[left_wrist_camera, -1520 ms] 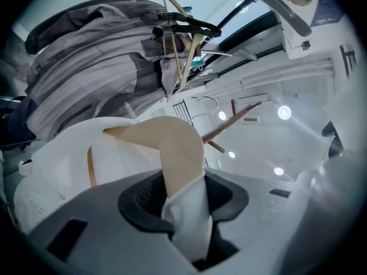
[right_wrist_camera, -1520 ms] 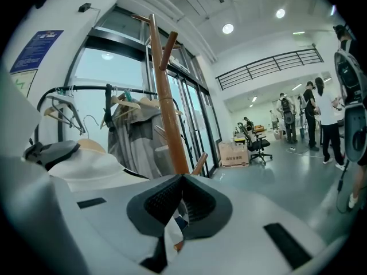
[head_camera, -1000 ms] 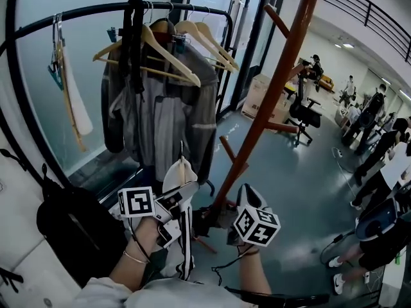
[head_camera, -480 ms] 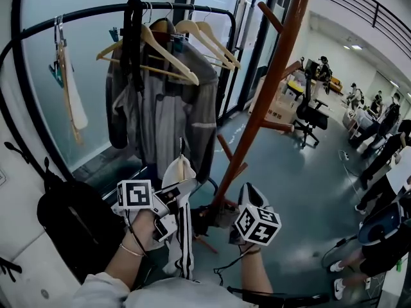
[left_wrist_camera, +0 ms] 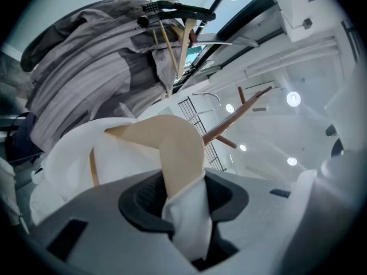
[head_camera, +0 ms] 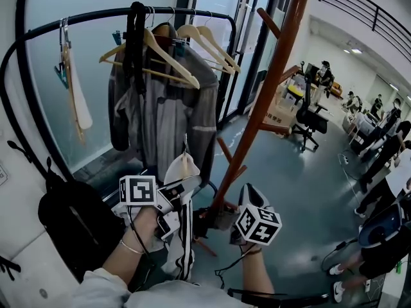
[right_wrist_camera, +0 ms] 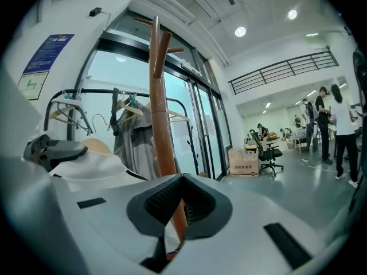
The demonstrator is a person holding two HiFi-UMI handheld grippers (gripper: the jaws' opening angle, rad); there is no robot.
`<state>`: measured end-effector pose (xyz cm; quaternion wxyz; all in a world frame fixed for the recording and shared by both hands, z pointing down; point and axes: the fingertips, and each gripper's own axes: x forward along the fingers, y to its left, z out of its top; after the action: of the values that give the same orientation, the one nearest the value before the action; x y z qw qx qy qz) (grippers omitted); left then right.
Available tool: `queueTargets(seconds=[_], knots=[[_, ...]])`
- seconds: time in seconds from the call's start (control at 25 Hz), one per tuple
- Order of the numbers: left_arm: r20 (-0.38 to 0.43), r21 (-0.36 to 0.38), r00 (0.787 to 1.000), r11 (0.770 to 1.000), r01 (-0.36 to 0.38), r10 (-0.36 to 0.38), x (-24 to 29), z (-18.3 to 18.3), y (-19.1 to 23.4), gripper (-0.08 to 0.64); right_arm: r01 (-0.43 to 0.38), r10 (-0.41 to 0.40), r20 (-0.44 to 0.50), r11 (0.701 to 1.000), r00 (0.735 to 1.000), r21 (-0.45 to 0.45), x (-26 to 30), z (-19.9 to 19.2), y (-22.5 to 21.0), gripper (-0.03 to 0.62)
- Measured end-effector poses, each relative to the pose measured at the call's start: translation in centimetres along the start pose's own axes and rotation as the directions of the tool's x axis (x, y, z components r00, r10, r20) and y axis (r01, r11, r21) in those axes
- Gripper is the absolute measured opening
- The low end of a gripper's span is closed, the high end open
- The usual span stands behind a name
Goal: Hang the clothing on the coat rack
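Observation:
My left gripper [head_camera: 185, 188] is shut on a wooden hanger [head_camera: 182, 169] that carries a white garment with black stripes [head_camera: 183, 249]. The left gripper view shows the hanger's shoulder [left_wrist_camera: 179, 145] and a fold of white cloth [left_wrist_camera: 189, 216] pinched between the pads. The brown wooden coat rack [head_camera: 271, 85] rises just right of the hanger, its pegs slanting upward. My right gripper [head_camera: 216, 215] sits low beside the rack's pole with its tips together. In the right gripper view the pole [right_wrist_camera: 162, 113] stands close ahead, and a sliver of white cloth shows below the tips.
A black clothes rail [head_camera: 77, 18] at the back left holds a grey jacket [head_camera: 160, 114] and spare wooden hangers. A black backpack [head_camera: 72, 228] lies at the left. An office chair [head_camera: 309, 115], a cardboard box [head_camera: 277, 113] and several people [head_camera: 379, 146] stand to the right.
The head view has shifted slightly. Both grippers keep their places and their grips.

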<state>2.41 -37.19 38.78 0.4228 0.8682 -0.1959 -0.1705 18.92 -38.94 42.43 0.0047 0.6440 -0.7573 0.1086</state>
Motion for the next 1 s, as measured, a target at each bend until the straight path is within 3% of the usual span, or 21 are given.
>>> queueTargets(seconds=[0.6, 1.0], knots=[[-0.174, 0.098, 0.985, 0.995, 0.03, -0.013, 1.6, 2.1, -3.1, 0.152, -0.006, 0.006, 0.027, 1.0, 1.0, -0.017, 0.9, 2.3, 0.2, 0.023], [-0.175, 0.167, 0.984, 0.986, -0.003, 0.033, 2.6, 4.2, -4.3, 0.141, 0.001, 0.001, 0.051, 1.0, 0.999, -0.023, 0.8, 3.7, 0.3, 0.023]])
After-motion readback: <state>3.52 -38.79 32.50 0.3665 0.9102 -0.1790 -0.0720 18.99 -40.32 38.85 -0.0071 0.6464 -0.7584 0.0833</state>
